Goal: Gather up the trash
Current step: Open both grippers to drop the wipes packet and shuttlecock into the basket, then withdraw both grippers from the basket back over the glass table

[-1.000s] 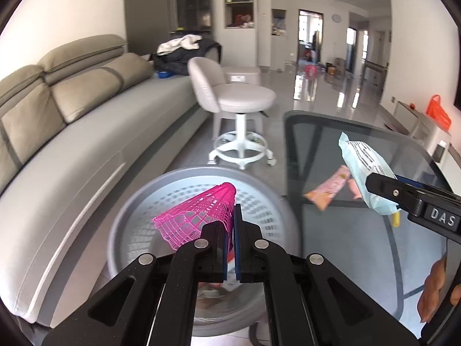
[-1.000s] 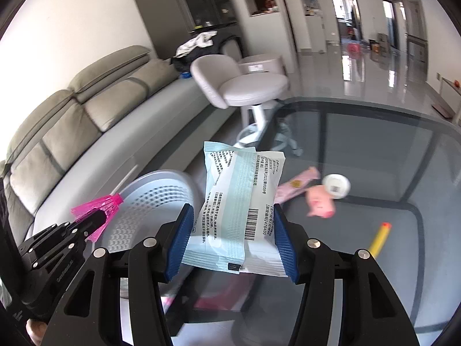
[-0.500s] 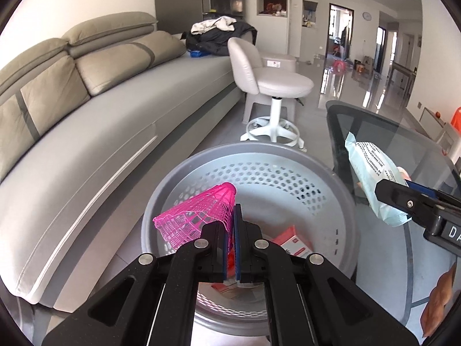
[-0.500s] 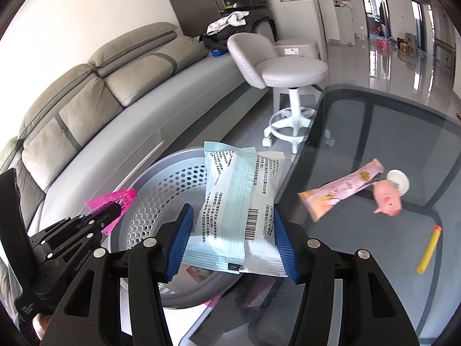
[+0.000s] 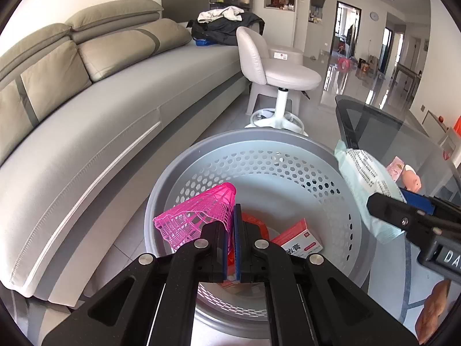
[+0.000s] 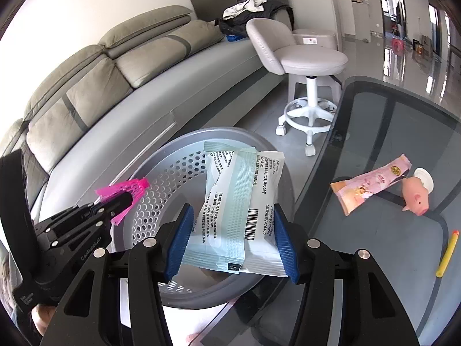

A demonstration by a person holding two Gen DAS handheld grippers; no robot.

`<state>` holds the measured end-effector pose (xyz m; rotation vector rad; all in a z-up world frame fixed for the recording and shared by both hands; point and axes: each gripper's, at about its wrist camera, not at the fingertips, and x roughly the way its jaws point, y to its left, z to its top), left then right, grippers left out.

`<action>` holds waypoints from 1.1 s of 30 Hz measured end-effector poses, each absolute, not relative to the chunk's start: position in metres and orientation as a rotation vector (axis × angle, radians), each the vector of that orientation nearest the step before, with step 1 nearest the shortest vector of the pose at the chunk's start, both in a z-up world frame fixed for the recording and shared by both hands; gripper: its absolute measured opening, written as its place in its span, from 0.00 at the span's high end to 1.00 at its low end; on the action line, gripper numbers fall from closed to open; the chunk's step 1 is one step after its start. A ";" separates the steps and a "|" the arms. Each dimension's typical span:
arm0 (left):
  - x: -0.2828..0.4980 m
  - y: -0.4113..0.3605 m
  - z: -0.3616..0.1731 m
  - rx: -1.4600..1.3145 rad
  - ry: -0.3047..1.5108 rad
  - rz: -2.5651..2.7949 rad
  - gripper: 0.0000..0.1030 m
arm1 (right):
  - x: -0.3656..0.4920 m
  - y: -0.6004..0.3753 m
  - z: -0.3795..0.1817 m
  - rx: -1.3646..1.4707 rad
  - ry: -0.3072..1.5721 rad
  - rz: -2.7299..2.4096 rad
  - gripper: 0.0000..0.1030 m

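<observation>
Right over the perforated grey plastic bin [image 5: 340,155]: pink mesh shuttlecock [image 5: 198,216] pinched in left gripper [image 5: 229,230] | pale-blue printed packet [image 6: 239,210] clamped in right gripper [image 6: 233,230] above the bin's rim | red-white box [image 5: 299,240] inside the bin

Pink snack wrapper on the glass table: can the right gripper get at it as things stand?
Probably not yet. The right gripper is shut on the white packet, filling its jaws. The pink snack wrapper lies uncovered on the glass table.
</observation>
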<state>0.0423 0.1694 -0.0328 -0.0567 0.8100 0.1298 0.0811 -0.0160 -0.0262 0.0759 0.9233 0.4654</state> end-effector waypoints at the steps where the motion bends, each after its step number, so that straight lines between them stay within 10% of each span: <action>1: 0.042 0.170 -0.033 -0.057 0.810 0.131 0.96 | 0.081 -0.014 -0.027 0.070 0.926 0.471 0.48; 20: 0.037 0.180 -0.032 -0.106 0.808 0.158 0.94 | 0.079 -0.007 -0.031 0.054 0.929 0.515 0.39; 33: 0.030 0.183 -0.027 -0.125 0.769 0.187 0.39 | 0.078 -0.011 -0.028 0.068 0.914 0.500 0.32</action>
